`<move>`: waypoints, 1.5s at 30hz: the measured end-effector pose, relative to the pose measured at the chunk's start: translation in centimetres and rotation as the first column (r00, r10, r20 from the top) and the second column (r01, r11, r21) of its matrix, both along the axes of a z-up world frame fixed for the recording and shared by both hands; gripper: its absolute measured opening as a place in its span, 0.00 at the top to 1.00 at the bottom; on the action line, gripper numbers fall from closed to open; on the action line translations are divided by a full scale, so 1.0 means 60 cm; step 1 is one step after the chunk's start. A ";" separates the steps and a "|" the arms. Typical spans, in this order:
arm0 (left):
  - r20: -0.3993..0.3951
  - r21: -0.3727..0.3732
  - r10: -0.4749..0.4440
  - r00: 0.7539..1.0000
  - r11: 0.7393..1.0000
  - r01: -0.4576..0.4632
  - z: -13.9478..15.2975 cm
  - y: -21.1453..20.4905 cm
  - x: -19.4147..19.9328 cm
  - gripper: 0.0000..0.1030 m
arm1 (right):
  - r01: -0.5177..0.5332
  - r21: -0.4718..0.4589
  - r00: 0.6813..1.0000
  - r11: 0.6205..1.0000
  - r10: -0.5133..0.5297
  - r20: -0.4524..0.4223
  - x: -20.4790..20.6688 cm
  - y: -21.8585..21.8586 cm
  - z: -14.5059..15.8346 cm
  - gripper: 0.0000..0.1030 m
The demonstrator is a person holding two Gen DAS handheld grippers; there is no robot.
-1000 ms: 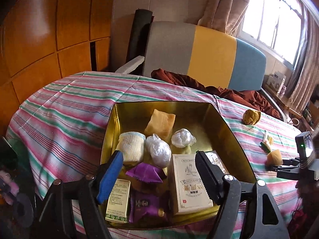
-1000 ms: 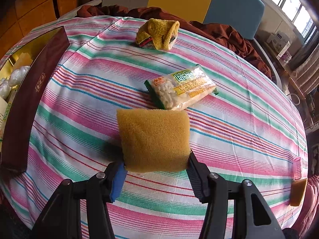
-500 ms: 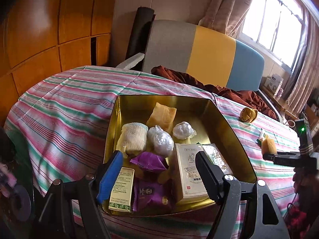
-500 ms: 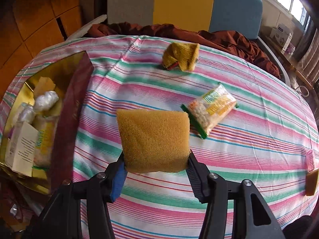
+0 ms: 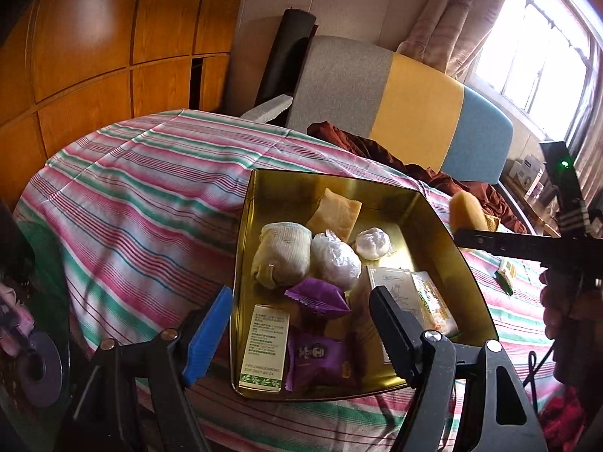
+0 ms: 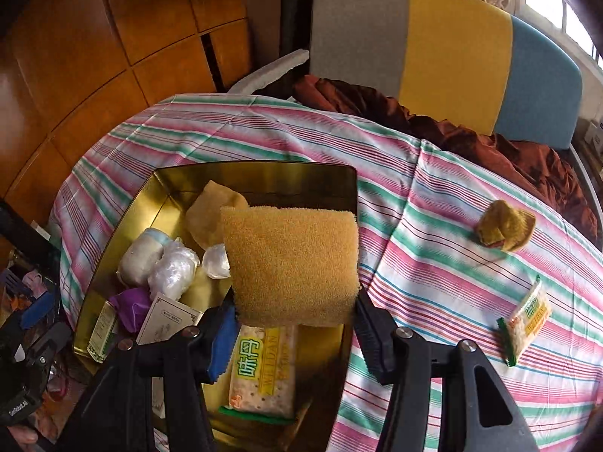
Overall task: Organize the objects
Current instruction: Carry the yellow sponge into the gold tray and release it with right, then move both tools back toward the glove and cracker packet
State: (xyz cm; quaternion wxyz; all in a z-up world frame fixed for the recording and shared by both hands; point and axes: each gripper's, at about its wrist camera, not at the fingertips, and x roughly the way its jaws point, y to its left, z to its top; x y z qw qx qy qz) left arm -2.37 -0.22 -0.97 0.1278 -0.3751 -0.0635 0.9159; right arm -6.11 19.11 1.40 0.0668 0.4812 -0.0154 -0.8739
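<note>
Tin point(image 6: 113, 248) toward the table's point(image 6: 433, 233) left edge, sponge point(image 6: 290, 263) above its right wall.
Inside the tin: packets and boxes crowded along the near wall, wrapped bundles mid-floor. Right of it on the table: cloth wad point(image 6: 505, 229) farther back, snack packet point(image 6: 525, 318) nearer the right edge.

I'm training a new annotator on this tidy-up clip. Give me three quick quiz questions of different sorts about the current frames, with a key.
1. True or false: the right claw is shut on the yellow sponge.
2. Which of these lies on the striped tablecloth outside the gold tin? A) purple packet B) yellow knitted cloth C) white box
3. Fill in: the left claw holds ____.

Key:
1. True; its pads press the sponge's sides.
2. B; the yellow knitted cloth lies on the tablecloth, while the purple packet and white box are in the tin.
3. Nothing; its jaws stand open.
</note>
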 end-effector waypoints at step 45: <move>-0.029 -0.132 -0.125 0.992 0.984 0.120 0.029 0.091 0.027 0.25 | 0.264 0.069 0.964 0.962 -0.263 -0.024 0.089 0.246 -0.019 0.21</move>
